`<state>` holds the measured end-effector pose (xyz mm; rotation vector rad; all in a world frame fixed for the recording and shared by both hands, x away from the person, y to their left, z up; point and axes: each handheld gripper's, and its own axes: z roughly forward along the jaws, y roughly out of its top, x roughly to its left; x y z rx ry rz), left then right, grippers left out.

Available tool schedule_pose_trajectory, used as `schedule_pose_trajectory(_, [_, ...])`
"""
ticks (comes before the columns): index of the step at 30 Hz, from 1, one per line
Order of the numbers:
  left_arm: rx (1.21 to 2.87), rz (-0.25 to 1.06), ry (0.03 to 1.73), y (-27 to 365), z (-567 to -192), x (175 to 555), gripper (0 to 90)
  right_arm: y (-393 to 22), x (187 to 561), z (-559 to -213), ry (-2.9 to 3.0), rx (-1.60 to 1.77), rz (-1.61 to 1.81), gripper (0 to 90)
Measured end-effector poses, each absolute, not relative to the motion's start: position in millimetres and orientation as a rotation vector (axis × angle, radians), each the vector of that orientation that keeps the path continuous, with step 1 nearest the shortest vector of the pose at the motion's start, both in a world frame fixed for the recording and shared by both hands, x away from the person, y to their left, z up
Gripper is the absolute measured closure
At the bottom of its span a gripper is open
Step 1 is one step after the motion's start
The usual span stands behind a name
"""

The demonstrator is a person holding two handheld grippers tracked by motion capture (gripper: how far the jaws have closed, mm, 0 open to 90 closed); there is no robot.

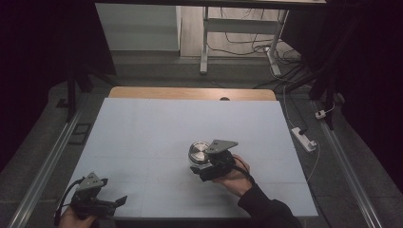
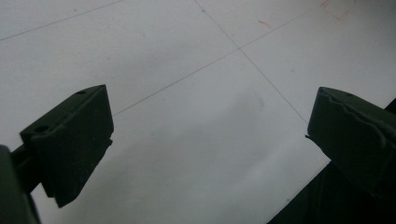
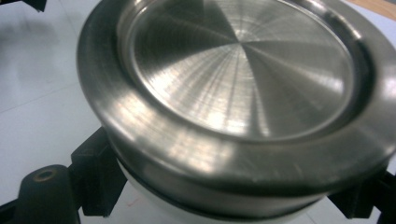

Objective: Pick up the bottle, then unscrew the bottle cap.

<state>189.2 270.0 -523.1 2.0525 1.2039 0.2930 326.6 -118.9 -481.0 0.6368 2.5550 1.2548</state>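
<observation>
Steel lidded container [image 3: 243, 93] sits clamped between jaws of right hand-held gripper [image 1: 202, 167], mid tabletop [image 1: 157, 128]; left hand-held gripper [image 1: 111, 202] spread wide, well apart.

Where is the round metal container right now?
In the high view, the metal container sits right of the table's centre, gripped between the right tool's jaws; the left tool is far off.

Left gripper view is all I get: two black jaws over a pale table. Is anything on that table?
Observer: Yes, a round brushed-steel lidded container stands near the middle.
Operator: Is someone touching it?
Observer: The right gripper has its jaws either side of the container's body, under the lid's rim.
Operator: And my gripper?
Observer: The left gripper is at the table's near left corner, jaws open, holding nothing.
</observation>
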Motion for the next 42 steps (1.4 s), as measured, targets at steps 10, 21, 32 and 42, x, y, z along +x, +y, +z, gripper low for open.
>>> schedule_pose_trajectory(10, [2.084,0.302,1.195,267,-523,190,1.8,-108,319,-485,2.605,0.583,1.231,14.6])
schedule_pose_trajectory(21, [2.124,0.322,1.182,262,-524,189,2.1,-107,315,-481,2.597,0.569,1.251,14.6])
schedule_pose_trajectory(32, [2.058,0.294,1.155,266,-520,191,0.0,-109,315,-478,2.591,0.585,1.276,14.6])
schedule_pose_trajectory(42, [2.04,0.274,1.078,262,-509,198,0.0,-110,314,-476,2.591,0.589,1.286,14.6])
